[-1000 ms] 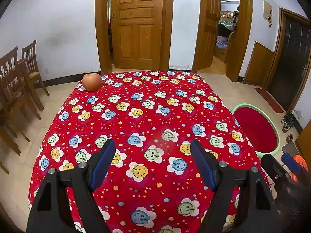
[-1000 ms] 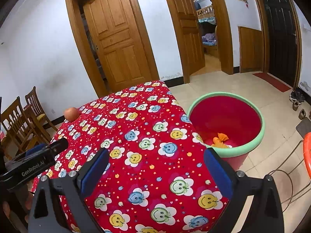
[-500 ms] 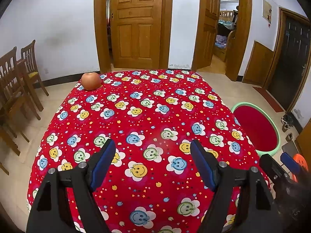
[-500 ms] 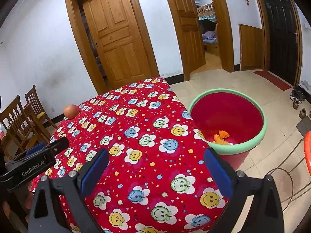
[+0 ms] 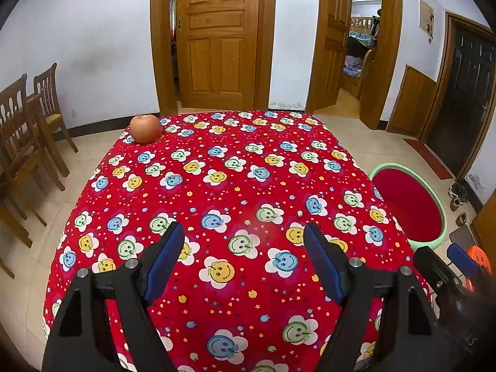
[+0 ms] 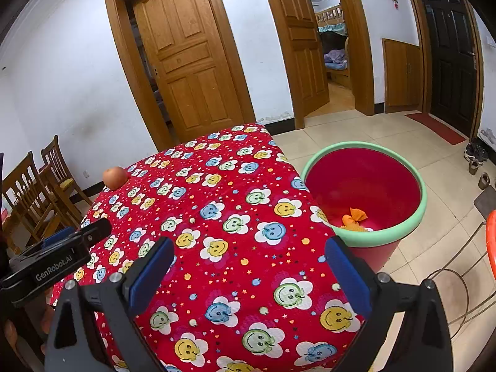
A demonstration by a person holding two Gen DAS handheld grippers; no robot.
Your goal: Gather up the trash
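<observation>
A red bin point(image 6: 365, 186) with a green rim stands on the floor at the table's right edge; orange scraps point(image 6: 353, 218) lie at its bottom. The same bin point(image 5: 409, 204) shows at the right in the left wrist view. An apple point(image 5: 145, 128) rests on the far left corner of the red smiley tablecloth point(image 5: 235, 186), also seen as the apple point(image 6: 115, 177) in the right wrist view. My left gripper point(image 5: 243, 248) hangs open over the near part of the cloth, nothing between its blue pads. My right gripper point(image 6: 248, 260) is open too, over the cloth's near right corner, empty.
Wooden chairs point(image 5: 28, 130) stand left of the table. Closed and open wooden doors point(image 5: 220, 40) line the far wall. A tiled floor point(image 6: 449, 186) spreads right of the bin, with shoes point(image 6: 476, 158) and an orange stool edge point(image 6: 491, 241).
</observation>
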